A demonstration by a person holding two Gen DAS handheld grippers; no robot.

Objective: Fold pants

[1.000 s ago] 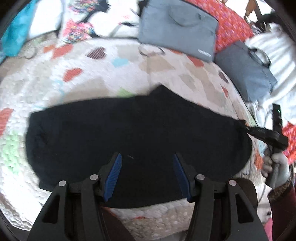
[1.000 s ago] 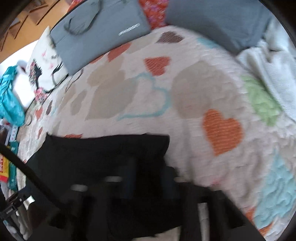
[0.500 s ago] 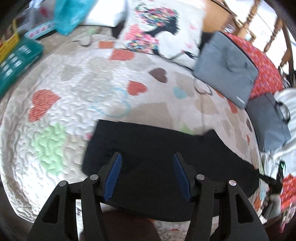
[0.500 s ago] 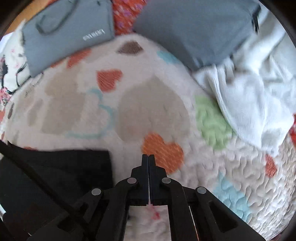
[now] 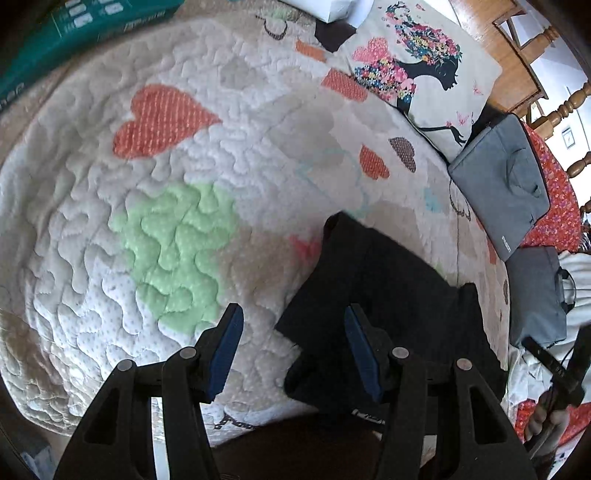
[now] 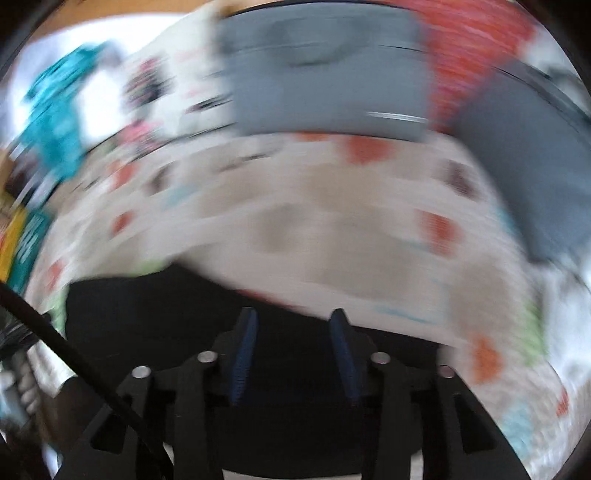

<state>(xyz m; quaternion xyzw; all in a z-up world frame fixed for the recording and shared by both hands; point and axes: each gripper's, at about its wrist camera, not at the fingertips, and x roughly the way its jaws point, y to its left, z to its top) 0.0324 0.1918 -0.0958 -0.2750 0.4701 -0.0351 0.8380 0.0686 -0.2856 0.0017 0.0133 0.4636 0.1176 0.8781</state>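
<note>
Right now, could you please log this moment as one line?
task: fold pants | pants: flat on quilt | left tongs: open, empty | right tongs: open, over pants

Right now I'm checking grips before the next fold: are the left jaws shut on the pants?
No, the left gripper stands open, its blue pads apart, gripping nothing above the black pants and quilt.

Pants: flat on quilt, near right.
Left gripper: near edge, straddling pants' left end.
Pillow: far, right of centre.
Two bags: far right, beyond pants.
Box: far left.
Right gripper: above pants.
</note>
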